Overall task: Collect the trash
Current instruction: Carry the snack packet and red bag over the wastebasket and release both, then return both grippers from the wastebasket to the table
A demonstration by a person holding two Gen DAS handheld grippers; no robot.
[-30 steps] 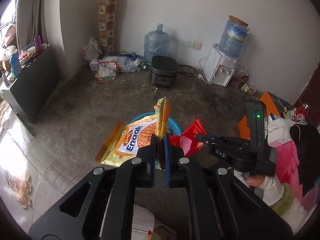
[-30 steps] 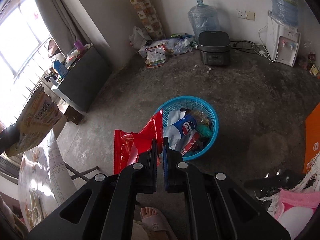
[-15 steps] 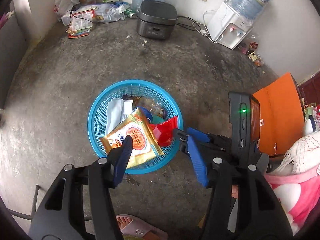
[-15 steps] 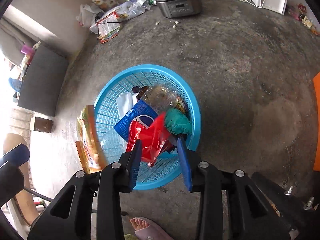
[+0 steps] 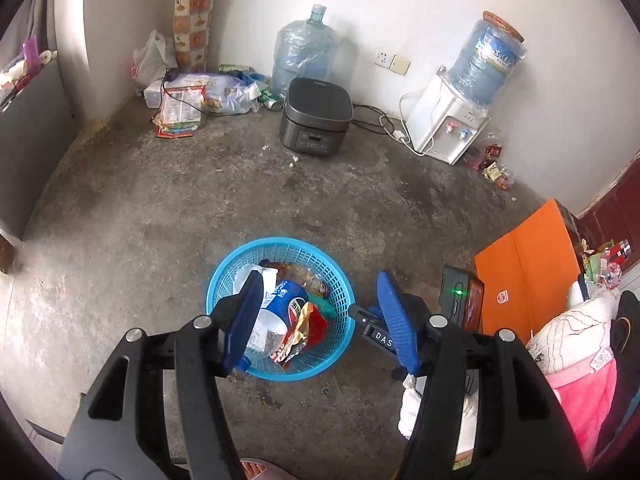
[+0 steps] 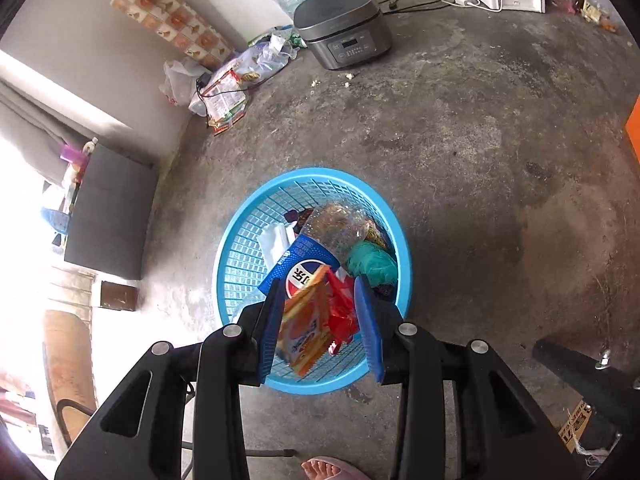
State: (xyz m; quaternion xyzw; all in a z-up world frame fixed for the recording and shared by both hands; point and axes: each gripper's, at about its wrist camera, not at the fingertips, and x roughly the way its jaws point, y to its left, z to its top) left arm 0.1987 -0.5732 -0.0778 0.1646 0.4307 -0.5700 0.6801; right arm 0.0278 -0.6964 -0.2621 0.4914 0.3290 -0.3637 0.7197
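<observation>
Inside one blue basket (image 6: 230, 252) — two wrappers (image 6: 306, 330), one bottle (image 6: 316, 248)

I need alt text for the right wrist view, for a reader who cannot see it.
The open right gripper hangs over a blue basket on a concrete floor. The basket holds an orange wrapper, a red wrapper and a plastic bottle.
</observation>
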